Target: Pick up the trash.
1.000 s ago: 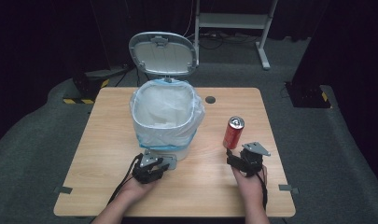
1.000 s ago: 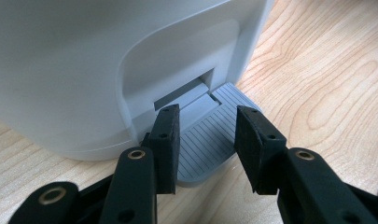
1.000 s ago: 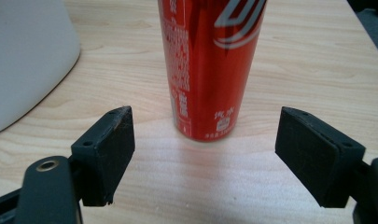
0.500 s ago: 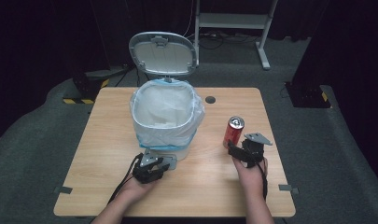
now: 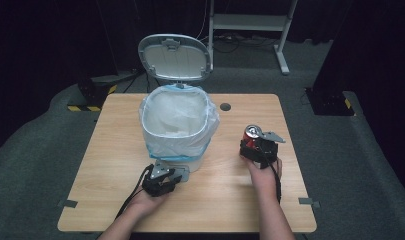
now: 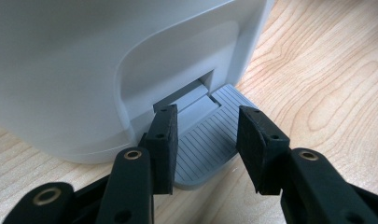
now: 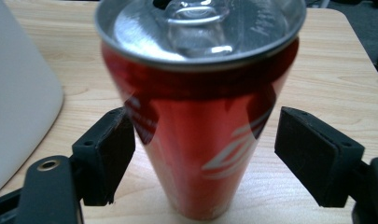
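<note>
- We judge the red can (image 7: 200,135) light and thin-walled: stiff enough to take a moderate pinch, yet easy to dent if squeezed hard, and its glossy side is likely slippery.
- Its tab end looks opened, so we would keep it upright in case liquid remains inside.
- We would take hold at mid-height, pads flat on opposite sides of the round body, not on the rim.
- The can stands upright on the worktop (image 5: 315,200), right of the bin (image 5: 177,127) and apart from it. It is red with pale lettering and a silver top.
- Our right tongs (image 7: 219,154) straddle the can with both pads clear of its sides: they stand wide and hold nothing yet.
- Our left tongs (image 6: 203,144) sit at the near foot of the bin, jaws partly apart above the grey ribbed pedal (image 6: 210,144); whether they press it down we cannot tell.
- The bin is white, lined with a pale bag (image 5: 176,112), its lid (image 5: 175,57) standing open at the far side, so a drop from above looks possible.
</note>
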